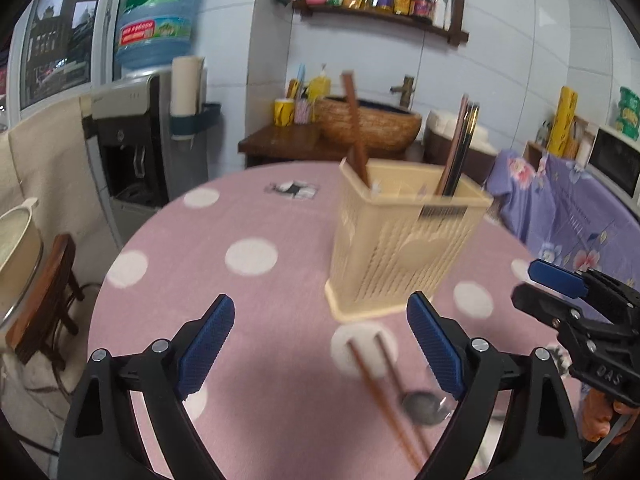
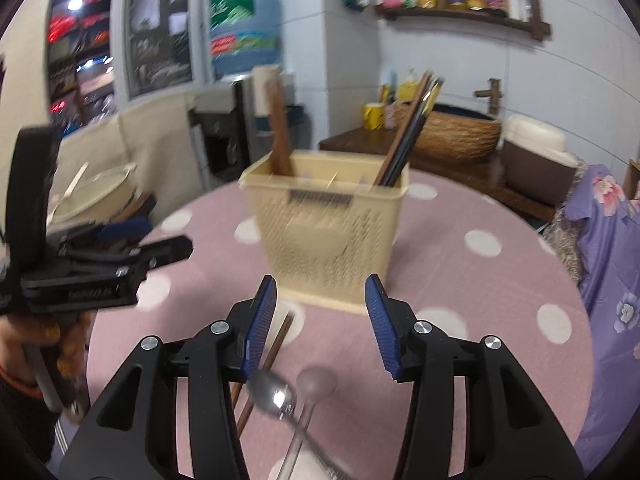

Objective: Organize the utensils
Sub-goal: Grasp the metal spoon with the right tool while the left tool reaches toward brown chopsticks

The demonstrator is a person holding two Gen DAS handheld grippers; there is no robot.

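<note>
A cream slotted utensil holder [image 1: 400, 248] [image 2: 328, 236] stands on the pink dotted table [image 1: 240, 224] [image 2: 460, 280]. It holds a brown wooden utensil [image 1: 356, 132] [image 2: 280, 136] on its left and dark chopsticks [image 1: 460, 144] [image 2: 408, 132] on its right. On the table in front of it lie brown chopsticks [image 1: 384, 392] [image 2: 264, 364], a metal spoon [image 1: 422, 404] [image 2: 276, 394] and a clear spoon [image 2: 314, 384]. My left gripper [image 1: 320, 356] is open and empty above the chopsticks. My right gripper [image 2: 320, 324] is open and empty above the spoons; it also shows in the left wrist view [image 1: 560, 280].
A water dispenser [image 1: 148, 80] stands behind the table at the left. A woven basin [image 1: 368, 120] sits on a wooden counter behind it. A purple floral cloth [image 1: 580, 208] covers furniture at the right. A chair with a pot [image 1: 24, 264] stands at the left.
</note>
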